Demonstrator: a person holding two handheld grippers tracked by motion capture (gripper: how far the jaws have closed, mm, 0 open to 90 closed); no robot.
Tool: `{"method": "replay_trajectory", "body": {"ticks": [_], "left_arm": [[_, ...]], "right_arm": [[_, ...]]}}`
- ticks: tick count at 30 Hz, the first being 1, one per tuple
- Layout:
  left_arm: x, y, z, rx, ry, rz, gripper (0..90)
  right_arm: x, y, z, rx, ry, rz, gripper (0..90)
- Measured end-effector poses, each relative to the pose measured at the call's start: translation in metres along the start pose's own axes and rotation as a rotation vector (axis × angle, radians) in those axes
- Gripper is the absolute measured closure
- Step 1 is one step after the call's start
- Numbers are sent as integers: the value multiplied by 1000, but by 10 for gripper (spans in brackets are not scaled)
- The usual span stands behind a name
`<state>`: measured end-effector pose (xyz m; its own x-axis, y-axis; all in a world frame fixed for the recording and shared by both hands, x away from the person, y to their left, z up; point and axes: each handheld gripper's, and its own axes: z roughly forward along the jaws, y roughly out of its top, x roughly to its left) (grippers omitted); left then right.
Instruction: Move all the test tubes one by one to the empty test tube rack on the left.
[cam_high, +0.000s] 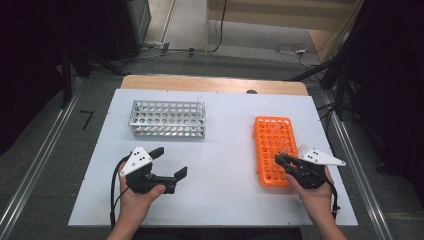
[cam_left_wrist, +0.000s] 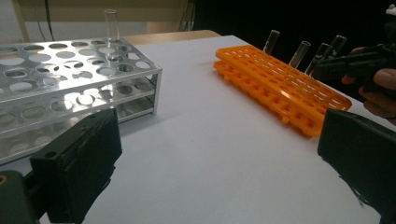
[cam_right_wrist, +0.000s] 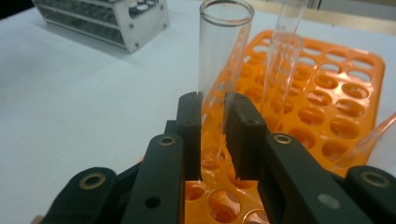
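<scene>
While the clear glass test tube (cam_right_wrist: 223, 56) is being pinched by the right gripper (cam_right_wrist: 213, 135) (left gripper (cam_left_wrist: 219, 163) spread, idle), cracking against the orange plastic rack (cam_right_wrist: 345, 93), centre frame, is being risked if tilted.

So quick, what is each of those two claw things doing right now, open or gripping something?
Left gripper: open, holding nothing.
Right gripper: shut on a clear glass test tube standing in the orange plastic rack.
</scene>
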<state>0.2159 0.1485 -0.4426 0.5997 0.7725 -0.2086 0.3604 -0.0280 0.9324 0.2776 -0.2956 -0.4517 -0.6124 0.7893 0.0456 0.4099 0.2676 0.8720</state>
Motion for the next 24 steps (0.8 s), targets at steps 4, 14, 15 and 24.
{"method": "replay_trajectory", "body": {"ticks": [4,14,15,24], "left_arm": [[-3,1,1,1,-9,4,0],[-15,4,5,4,-46,16,0],[-16,5,6,7,-49,20,2],[-29,6,14,16,-90,29,5]], "right_arm": [[6,6,-11,-33,9,-10,743],[31,11,-12,-31,92,-23,742],[35,11,-11,-26,96,-29,741],[62,9,0,5,175,-70,741]]}}
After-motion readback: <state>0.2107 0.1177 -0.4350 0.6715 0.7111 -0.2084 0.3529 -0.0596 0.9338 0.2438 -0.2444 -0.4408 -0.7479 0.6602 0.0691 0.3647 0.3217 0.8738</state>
